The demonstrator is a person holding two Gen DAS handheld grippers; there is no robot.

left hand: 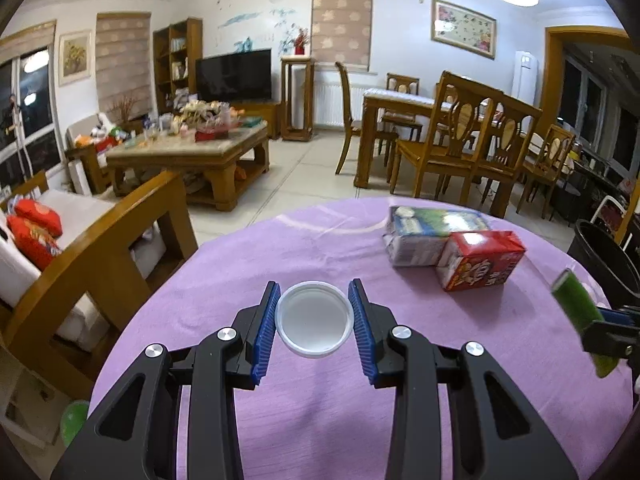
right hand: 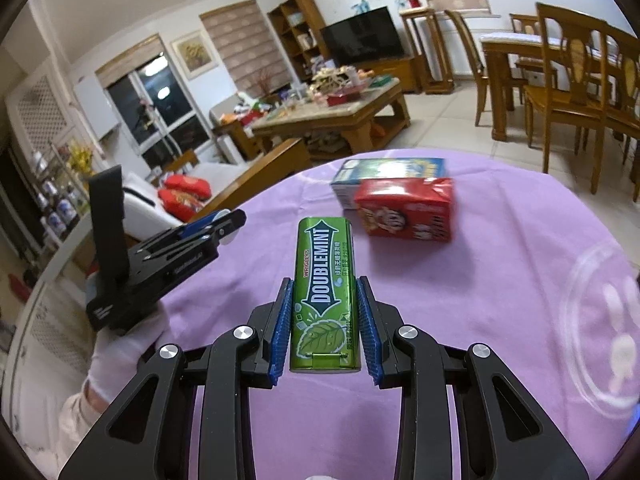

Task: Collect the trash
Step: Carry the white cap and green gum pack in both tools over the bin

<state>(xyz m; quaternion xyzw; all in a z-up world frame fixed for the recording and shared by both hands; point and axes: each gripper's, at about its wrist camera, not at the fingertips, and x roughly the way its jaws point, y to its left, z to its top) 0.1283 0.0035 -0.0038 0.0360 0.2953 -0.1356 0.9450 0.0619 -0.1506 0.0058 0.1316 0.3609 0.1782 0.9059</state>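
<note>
Our left gripper (left hand: 314, 322) is clamped on the white plastic lid (left hand: 314, 319), our right gripper (right hand: 325, 320) on the Doublemint tin (right hand: 325, 296); we carry both level to the black bin (left hand: 600, 256), releasing only above it

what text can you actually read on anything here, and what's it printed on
"DOUBLEMINT": green gum tin held in the right gripper.
"WRIGLEY'S": small, beside it on the same tin.
Chinese characters on the tin: too small to read.
Red carton and blue-green carton: print blurred, unreadable.
White lid in the left gripper: no text.
</note>
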